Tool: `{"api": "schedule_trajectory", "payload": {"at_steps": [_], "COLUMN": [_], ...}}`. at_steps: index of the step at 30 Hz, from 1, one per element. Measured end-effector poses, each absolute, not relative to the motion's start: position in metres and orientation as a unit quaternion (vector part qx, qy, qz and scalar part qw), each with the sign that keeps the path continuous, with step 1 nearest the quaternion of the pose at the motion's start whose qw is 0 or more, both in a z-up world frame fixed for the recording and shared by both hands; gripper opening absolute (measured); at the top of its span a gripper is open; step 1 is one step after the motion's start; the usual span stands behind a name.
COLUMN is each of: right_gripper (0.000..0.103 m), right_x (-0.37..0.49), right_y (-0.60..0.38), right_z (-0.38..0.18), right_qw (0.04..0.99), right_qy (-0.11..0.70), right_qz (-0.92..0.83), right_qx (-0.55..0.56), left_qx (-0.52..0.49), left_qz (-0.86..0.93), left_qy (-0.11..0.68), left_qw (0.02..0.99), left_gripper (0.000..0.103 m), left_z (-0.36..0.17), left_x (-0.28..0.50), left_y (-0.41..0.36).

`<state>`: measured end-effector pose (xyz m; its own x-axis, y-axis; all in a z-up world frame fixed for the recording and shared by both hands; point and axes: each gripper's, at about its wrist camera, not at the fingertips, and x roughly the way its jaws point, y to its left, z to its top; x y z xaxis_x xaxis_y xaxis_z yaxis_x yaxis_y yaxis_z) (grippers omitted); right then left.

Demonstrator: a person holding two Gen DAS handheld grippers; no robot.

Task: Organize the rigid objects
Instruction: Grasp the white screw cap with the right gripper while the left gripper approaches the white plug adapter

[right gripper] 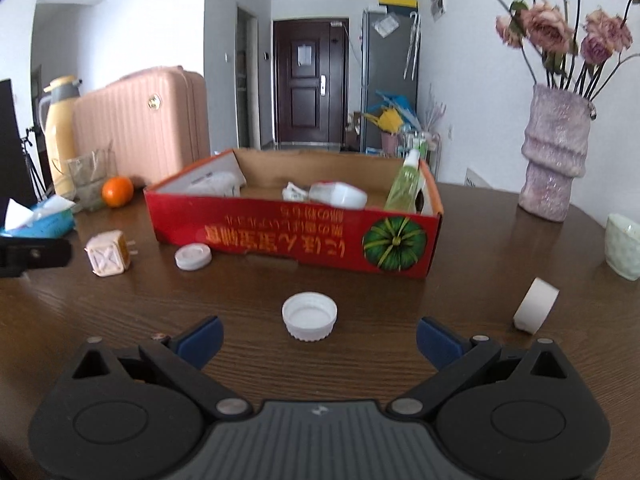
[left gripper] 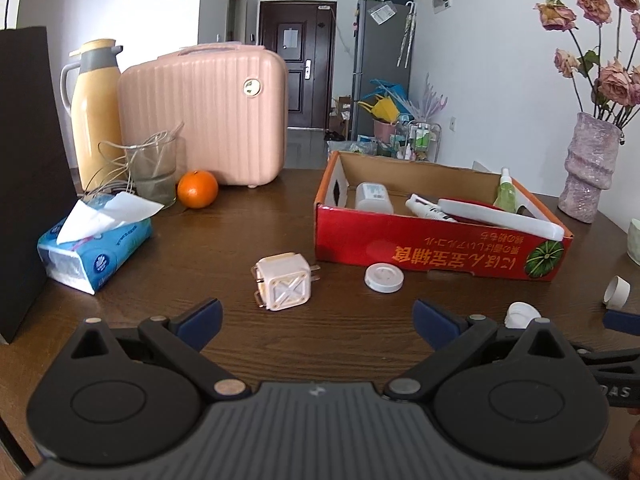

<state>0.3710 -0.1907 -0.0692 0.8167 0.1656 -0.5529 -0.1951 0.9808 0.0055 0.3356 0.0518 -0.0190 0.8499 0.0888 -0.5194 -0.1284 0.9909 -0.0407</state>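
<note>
A red cardboard box (left gripper: 436, 248) (right gripper: 296, 232) stands on the brown table and holds a green spray bottle (right gripper: 406, 184), white bottles and a white flat piece. In front of it lie a cream plug cube (left gripper: 282, 286) (right gripper: 107, 254), a flat white round lid (left gripper: 383, 278) (right gripper: 193, 256), an upturned white bottle cap (right gripper: 309, 316) and a roll of white tape (right gripper: 535, 311) (left gripper: 617, 292). My left gripper (left gripper: 318, 320) is open just short of the plug cube. My right gripper (right gripper: 319, 338) is open, its fingers to either side of the bottle cap, a little nearer than it.
At the left stand a tissue pack (left gripper: 94, 244), an orange (left gripper: 197, 189), a glass (left gripper: 152, 170), a yellow thermos (left gripper: 96, 112) and a pink case (left gripper: 204, 116). A black panel (left gripper: 24, 168) borders the far left. A vase of dried roses (right gripper: 554, 152) and a pale cup (right gripper: 622, 246) occupy the right.
</note>
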Motion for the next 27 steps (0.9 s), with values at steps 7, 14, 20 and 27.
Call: {"api": "schedule_trajectory", "payload": {"at_steps": [7,14,20,27], "right_gripper": [0.095,0.082,0.039,0.039], "right_x": [0.401,0.426,0.427,0.417], "right_y": [-0.179,-0.174,-0.176,-0.18], "right_z": [-0.083,-0.087,-0.09,-0.083], "right_qw": [0.945,0.94,0.936,0.944], "right_qy": [0.315,0.332,0.341,0.318], "right_qz": [0.083,0.078,0.091,0.09], "right_qx": [-0.035,-0.024,-0.011,-0.003], "left_qx": [-0.049,-0.053,-0.055,-0.064], "left_qz": [0.059,0.062,0.064,0.069], "left_qy": [0.276,0.283,0.287,0.291], "left_qw": [0.958,0.956,0.954,0.952], "left_gripper": [0.103,0.103,0.103,0.103], "left_z": [-0.021,-0.024,-0.025,-0.028], "left_x": [0.338,0.342,0.343,0.346], "left_y": [0.06,0.063,0.063,0.067]}}
